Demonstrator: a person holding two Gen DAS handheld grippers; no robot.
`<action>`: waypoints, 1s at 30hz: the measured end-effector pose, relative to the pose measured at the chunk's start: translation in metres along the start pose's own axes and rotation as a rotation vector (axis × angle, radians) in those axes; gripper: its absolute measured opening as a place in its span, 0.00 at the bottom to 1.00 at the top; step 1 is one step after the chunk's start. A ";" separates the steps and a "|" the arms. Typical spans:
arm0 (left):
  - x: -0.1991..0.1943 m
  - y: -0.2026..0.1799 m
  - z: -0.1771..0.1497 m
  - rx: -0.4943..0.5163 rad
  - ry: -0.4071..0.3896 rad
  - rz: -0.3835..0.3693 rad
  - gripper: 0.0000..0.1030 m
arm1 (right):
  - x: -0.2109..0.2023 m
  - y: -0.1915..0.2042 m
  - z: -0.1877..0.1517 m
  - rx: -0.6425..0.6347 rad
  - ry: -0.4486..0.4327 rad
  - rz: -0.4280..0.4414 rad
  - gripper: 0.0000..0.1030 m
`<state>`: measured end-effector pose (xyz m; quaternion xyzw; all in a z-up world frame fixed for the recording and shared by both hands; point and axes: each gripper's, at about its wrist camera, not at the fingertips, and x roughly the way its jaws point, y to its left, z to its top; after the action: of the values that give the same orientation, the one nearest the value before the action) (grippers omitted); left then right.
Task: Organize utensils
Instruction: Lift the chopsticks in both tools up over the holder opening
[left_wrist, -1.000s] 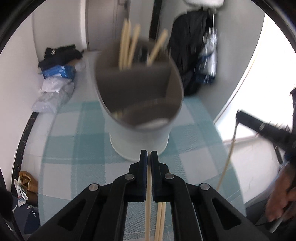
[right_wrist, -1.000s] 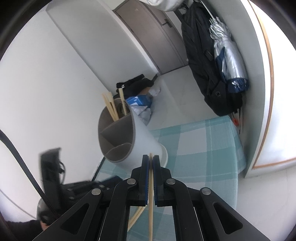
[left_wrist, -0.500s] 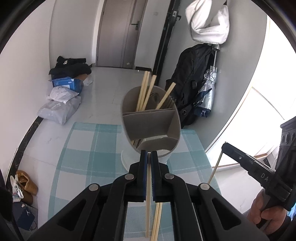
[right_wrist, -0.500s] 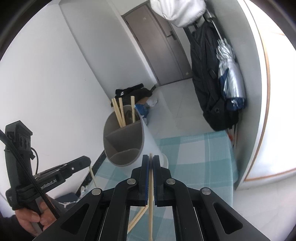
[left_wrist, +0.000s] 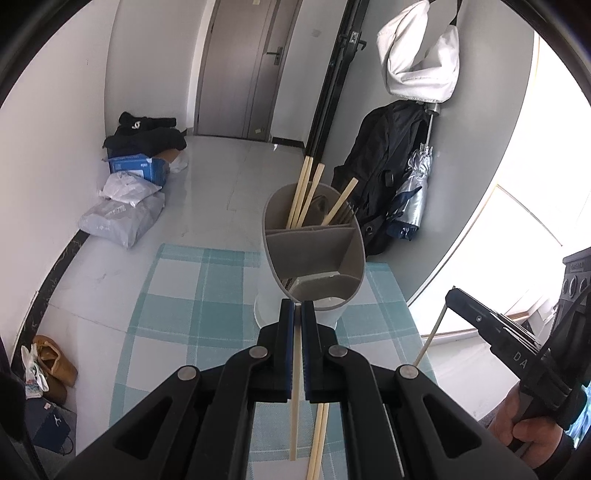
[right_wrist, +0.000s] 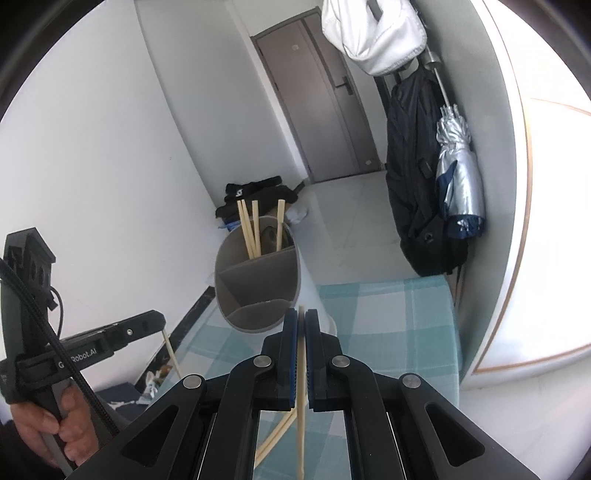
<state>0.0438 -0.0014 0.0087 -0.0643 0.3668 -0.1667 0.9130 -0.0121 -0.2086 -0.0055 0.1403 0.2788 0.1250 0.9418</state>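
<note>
Two grippers are clamped shut, the left gripper (left_wrist: 297, 314) and right gripper (right_wrist: 301, 321) each on one chopstick (left_wrist: 294, 387). Each should be tipped upright over the utensil holder (left_wrist: 314, 251), far compartment, on the checked surface (left_wrist: 177, 295).

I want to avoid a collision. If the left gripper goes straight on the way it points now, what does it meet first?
Most likely the utensil holder: its near rim sits just beyond the left gripper, which is shut on a chopstick. The chopstick's tip would probably touch first, though depth is hard to judge.
</note>
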 end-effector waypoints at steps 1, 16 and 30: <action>-0.001 0.001 0.000 0.001 -0.003 -0.002 0.00 | -0.002 0.002 0.000 -0.007 -0.006 -0.006 0.03; -0.022 0.008 0.026 -0.019 -0.047 -0.050 0.00 | -0.021 0.011 0.016 0.009 -0.080 -0.004 0.03; -0.042 0.006 0.094 -0.036 -0.130 -0.109 0.00 | -0.025 0.031 0.090 0.002 -0.154 0.041 0.03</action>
<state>0.0818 0.0184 0.1022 -0.1114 0.3054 -0.2051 0.9232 0.0130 -0.2054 0.0898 0.1561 0.2026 0.1326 0.9576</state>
